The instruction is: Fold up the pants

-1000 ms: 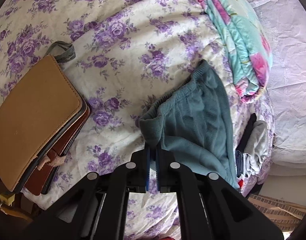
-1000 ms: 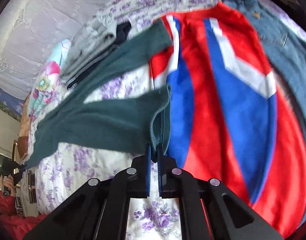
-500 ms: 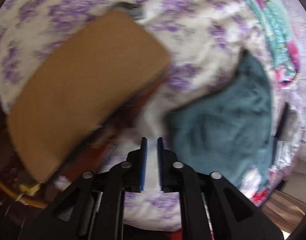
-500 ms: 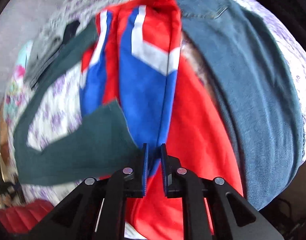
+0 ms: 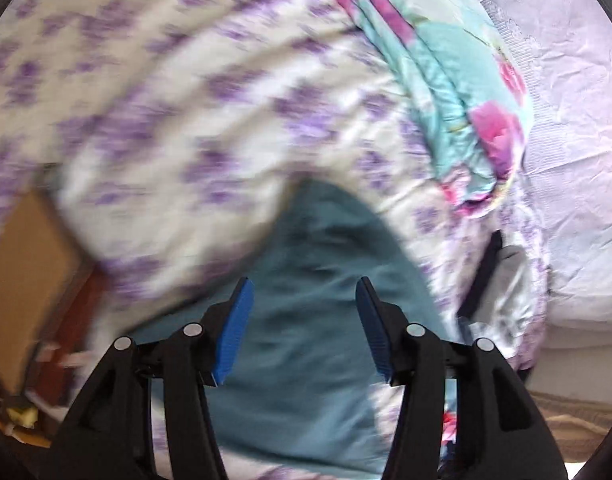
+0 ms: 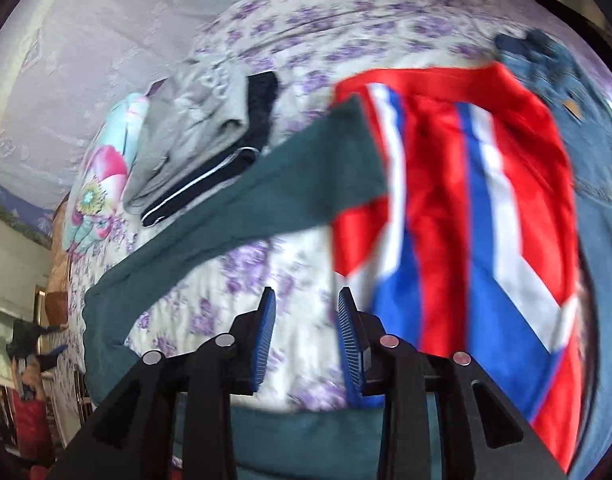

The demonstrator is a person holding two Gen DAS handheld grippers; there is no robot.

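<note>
Both my grippers are released now: the left gripper [image 5: 304, 304] has just been spreading its jaws and nothing is pinched between its blue pads [image 5: 234, 330], and the right gripper [image 6: 306, 312] has likewise just been opening, with only bedsheet showing in its gap. The teal pants [image 5: 306, 360] lie flat on the purple-flowered bedsheet [image 5: 186, 120]. In the left view the cloth sits directly under and ahead of my jaws, its upper edge rising to a point past the tips. In the right view one leg [image 6: 266, 192] runs long from lower left up to the right, its far end lapping onto the red, white and blue garment [image 6: 466, 200], while a second band of teal lies across the bottom beneath my fingers. So the long axis runs from my left gripper's end out toward the right, and each hand sits over its own end. The view is blurred, so I can't tell exactly where the edges lie; my guess is the next move is a re-grip for another fold
</note>
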